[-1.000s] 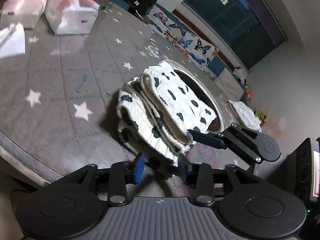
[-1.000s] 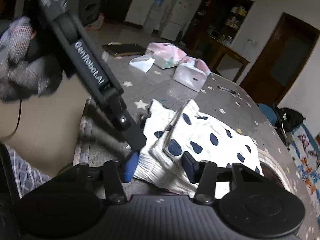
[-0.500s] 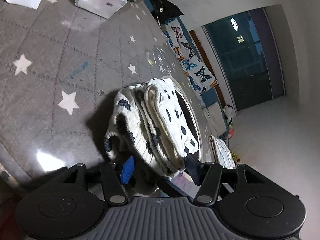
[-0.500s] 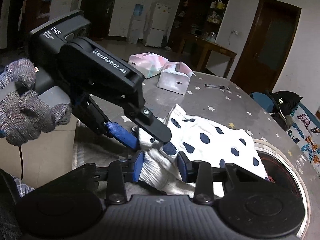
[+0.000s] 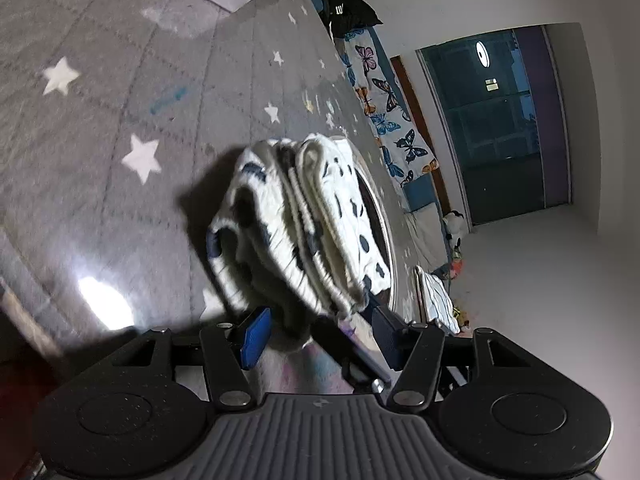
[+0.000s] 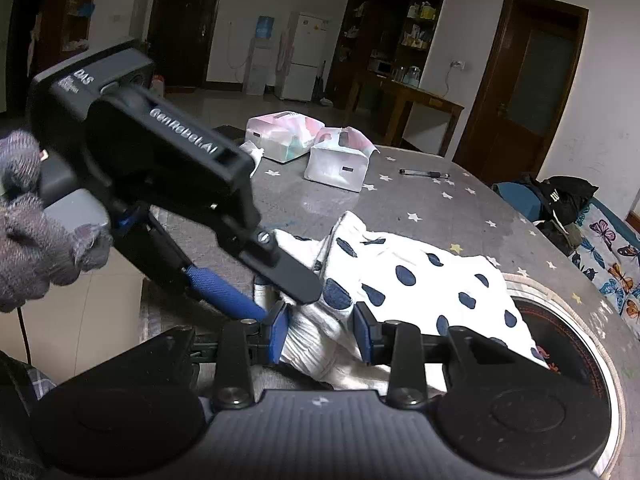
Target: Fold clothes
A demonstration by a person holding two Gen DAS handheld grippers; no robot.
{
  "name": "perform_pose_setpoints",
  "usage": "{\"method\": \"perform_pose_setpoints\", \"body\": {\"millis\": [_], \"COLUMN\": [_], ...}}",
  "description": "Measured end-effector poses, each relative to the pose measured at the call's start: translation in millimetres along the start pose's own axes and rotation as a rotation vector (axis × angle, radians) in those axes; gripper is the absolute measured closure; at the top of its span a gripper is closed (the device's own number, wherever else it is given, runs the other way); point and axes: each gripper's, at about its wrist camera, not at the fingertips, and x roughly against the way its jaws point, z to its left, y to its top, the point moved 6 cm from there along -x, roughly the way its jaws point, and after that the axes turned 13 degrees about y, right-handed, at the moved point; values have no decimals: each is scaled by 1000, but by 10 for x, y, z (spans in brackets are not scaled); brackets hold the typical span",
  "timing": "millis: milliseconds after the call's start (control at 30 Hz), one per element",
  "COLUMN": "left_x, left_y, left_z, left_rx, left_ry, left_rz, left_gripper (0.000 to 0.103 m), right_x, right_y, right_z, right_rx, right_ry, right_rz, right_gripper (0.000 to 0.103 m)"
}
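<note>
Covering the table, a grey star-printed cloth (image 6: 440, 208) fronts dark wooden doors (image 6: 532, 92).

Grey star-printed tabletop (image 6: 440, 216) filling the middle of the right wrist view. Two white and pink tissue boxes (image 6: 340, 160) side by side toward its far edge, upper middle of the frame. Black pen (image 6: 424, 174) lying just right of them. Round dark inset (image 6: 560, 344) at lower right. Black bag (image 6: 568, 196) at the right edge, butterfly-print cloth (image 6: 612, 248) below it. White fridge (image 6: 306, 56) and wooden side table (image 6: 416, 98) against the back wall. Dark window (image 5: 496, 120) at upper right of the left wrist view.
</note>
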Motion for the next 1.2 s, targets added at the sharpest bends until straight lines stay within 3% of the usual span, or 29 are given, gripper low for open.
{"method": "perform_pose_setpoints", "body": {"millis": [200, 300, 367, 700, 900, 1000, 1200], "left_x": [-79, -111, -108, -121, -74, -44, 125], "left_y": [105, 176, 210, 282, 340, 395, 380], "left_z": [-12, -83, -121, -166, -154, -146, -33], "left_rx": [15, -2, -12, -13, -22, -30, -69], "left_ry": [-9, -28, -33, -25, -18, -4, 14], "left_rz": [-16, -26, -31, -11, -12, -22, -58], "left_gripper": [44, 50, 57, 58, 57, 57, 51], "right_x": [-8, 0, 2, -172, -383, -478, -498], "right_y": [-27, -53, -78, -212, -219, -179, -63], "right_z": [34, 75, 113, 251, 313, 335, 275], "right_rx": [15, 33, 82, 331, 466, 490, 392], "right_ry": [4, 16, 10, -46, -104, -125, -112], "right_rz": [9, 25, 39, 146, 144, 123, 70], "right_gripper": [67, 58, 53, 48, 47, 50, 71]}}
